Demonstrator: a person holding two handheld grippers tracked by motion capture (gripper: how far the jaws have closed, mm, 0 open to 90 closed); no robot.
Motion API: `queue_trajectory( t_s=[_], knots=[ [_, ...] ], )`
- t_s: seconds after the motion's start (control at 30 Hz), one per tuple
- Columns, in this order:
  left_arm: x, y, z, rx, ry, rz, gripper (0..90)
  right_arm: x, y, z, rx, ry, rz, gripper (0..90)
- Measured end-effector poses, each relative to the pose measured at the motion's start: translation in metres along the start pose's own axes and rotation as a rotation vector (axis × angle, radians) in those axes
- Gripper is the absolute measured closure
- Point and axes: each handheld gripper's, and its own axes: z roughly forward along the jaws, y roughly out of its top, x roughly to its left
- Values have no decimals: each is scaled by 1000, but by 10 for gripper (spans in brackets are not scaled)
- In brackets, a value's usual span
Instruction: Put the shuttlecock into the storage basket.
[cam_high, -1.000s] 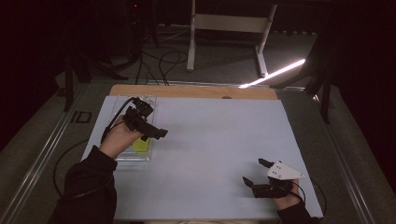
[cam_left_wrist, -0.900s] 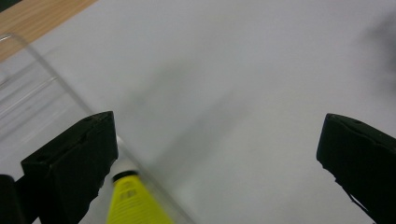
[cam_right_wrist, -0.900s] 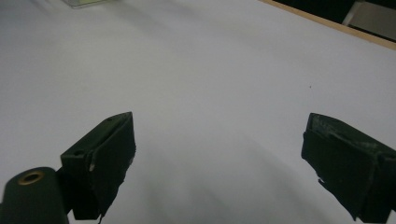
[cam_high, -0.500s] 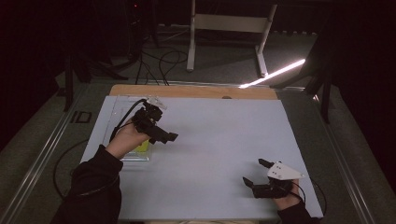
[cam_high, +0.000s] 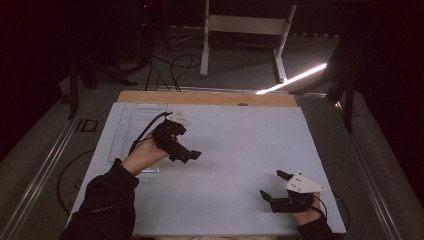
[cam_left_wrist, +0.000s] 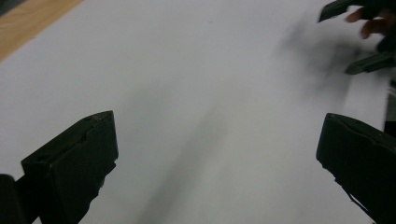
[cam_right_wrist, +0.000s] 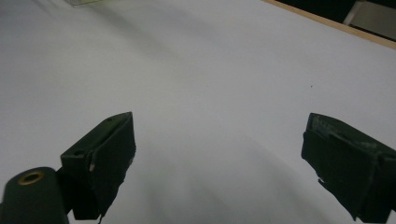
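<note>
The counter (cam_high: 230, 150) is covered by a plain white sheet, with a strip of bare wood showing along its far edge. A clear tray (cam_high: 131, 131) lies flat on the sheet at the far left; its outline is faint, and what it holds cannot be made out because the person's left hand (cam_high: 141, 156) and arm lie across its near end.

The left claw (cam_high: 192, 156) is held above the sheet just right of the tray, its dark body angled down toward the middle of the counter, a black cable looping back from it over the tray. In the left gripper view its two black jaws stand wide apart with nothing between them — only white sheet, blurred, and the wood strip at the upper left corner. The other claw and some fingers appear small at the upper right of that view.

The right claw (cam_high: 272, 186) sits low near the front right of the counter, well apart from the left one, with its grey three-cornered plate on top and jaws pointing leftward. In the right gripper view its jaws (cam_right_wrist: 219, 158) are spread wide and hold nothing — bare sheet lies between them, and a corner of the clear tray (cam_right_wrist: 86, 2) shows at the top edge.
</note>
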Motion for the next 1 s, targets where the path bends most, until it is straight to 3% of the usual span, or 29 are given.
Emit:
queue_trajectory(
  t_s=[0.2, 0.3, 0.37, 1.0],
  knots=[
    [-9, -3, 11, -15, -39, 37, 0, 0, 0, 0, 0, 1, -2, 99],
    [-15, -7, 16, -47, -65, 60, 0, 0, 0, 0, 1, 2, -2, 99],
    [-16, -10, 20, -38, -67, 67, 0, 0, 0, 0, 0, 3, -2, 98],
    [-25, -44, 38, -33, -141, 60, 0, 1, 1, 0, -2, 3, -4, 99]
  ],
)
